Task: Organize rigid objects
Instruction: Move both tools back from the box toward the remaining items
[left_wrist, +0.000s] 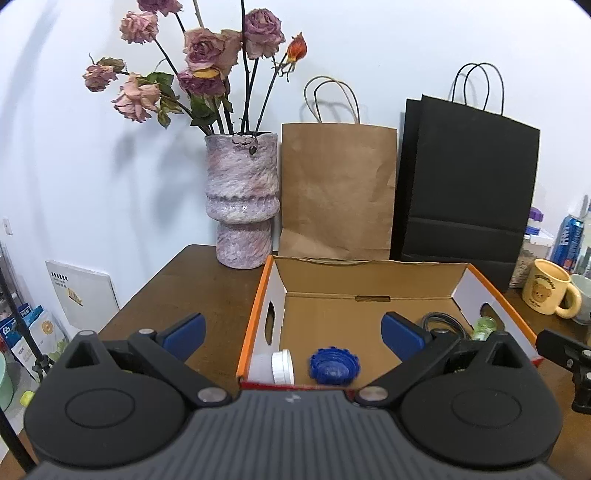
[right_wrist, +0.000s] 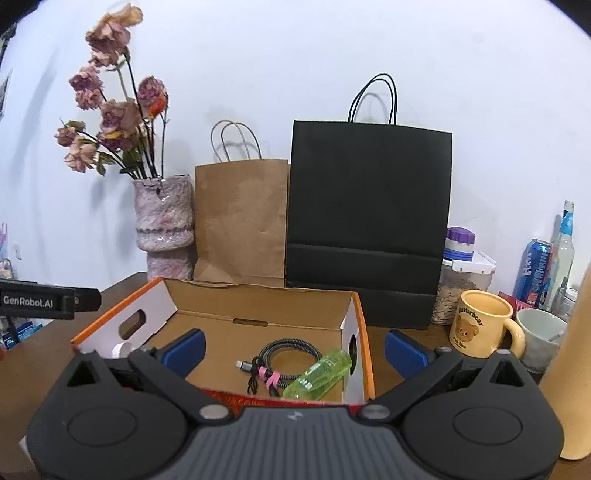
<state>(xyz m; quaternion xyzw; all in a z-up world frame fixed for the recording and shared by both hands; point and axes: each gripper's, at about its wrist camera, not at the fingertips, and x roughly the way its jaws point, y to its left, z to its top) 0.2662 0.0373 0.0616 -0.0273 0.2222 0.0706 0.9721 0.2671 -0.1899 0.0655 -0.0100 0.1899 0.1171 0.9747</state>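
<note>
- One open cardboard box (left_wrist: 369, 280) with orange rim and white side walls stands on the dark brown wooden worktop (left_wrist: 192, 288); a hand-hole is cut in each side wall.
- Four things lie in the box: one white plastic jar (left_wrist: 275, 367) on its side in the near left corner, one blue scalloped plastic cap (left_wrist: 334, 366) just beside it, one coiled grey braided cable (right_wrist: 284, 360) with a pink tie, and one clear green plastic bottle (right_wrist: 319, 374) lying tilted against the right wall, touching the cable.
- The left gripper (left_wrist: 293, 332) hovers over the near edge of the box, its two blue pads spread wide with nothing between them.
- The right gripper (right_wrist: 293, 349) hangs over the box's right half, likewise spread wide and empty.
- Two paper bags stand behind the box: one brown (left_wrist: 338, 192), one black (left_wrist: 465, 184).
- One mottled pink ceramic vase (left_wrist: 242, 199) of dried roses stands left of the bags.
- Two mugs sit to the right: one yellow bear mug (right_wrist: 480, 323), one white mug (right_wrist: 541, 338) touching its handle.
</note>
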